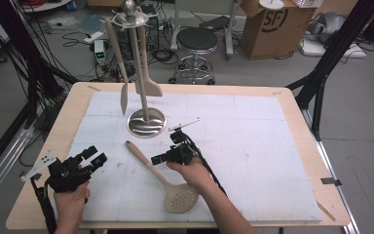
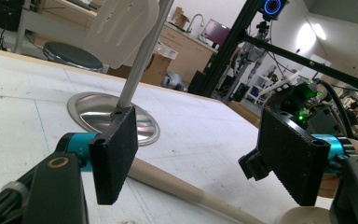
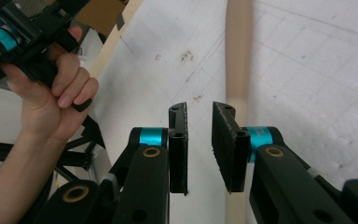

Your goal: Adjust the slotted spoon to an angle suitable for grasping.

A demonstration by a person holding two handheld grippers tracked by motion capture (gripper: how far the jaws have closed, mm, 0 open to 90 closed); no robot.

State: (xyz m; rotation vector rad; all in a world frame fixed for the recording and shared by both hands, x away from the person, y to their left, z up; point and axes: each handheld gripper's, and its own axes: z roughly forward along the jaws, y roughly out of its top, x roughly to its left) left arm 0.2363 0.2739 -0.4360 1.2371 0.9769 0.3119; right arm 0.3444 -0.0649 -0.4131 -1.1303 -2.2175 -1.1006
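1. High view: a wooden slotted spoon point(image 1: 163, 176) lies flat on the white mat point(image 1: 253, 161), its perforated bowl toward the person and its handle angling away toward the round steel base of the utensil stand point(image 1: 146, 122).
2. Beside that stand, on its near side, the right gripper point(image 1: 164, 157) hovers just over the upper part of the spoon's handle, held by the right hand point(image 1: 195, 174).
3. Well to the left of the stand and nearer the person, the left gripper point(image 1: 95, 157) rests at the mat's edge in the left hand point(image 1: 71, 197).
4. On the stand itself hang two pale utensils, a narrow spatula point(image 1: 119, 68) and a broader turner point(image 1: 146, 66).
5. Right gripper view: the two black jaws stand a narrow gap apart with nothing between the pads; the spoon handle point(image 3: 237, 60) runs under the right-hand jaw, and whether that jaw touches the wood I cannot tell.
6. Left gripper view: the jaws are wide apart and hold nothing; the stand's base point(image 2: 98, 109) sits just beyond the left-hand jaw, and the spoon handle point(image 2: 177, 184) crosses the mat below, between the jaws.
7. Beyond the table, behind the stand, a black stool point(image 1: 196, 41) and a cardboard box point(image 1: 270, 27) stand on the floor.
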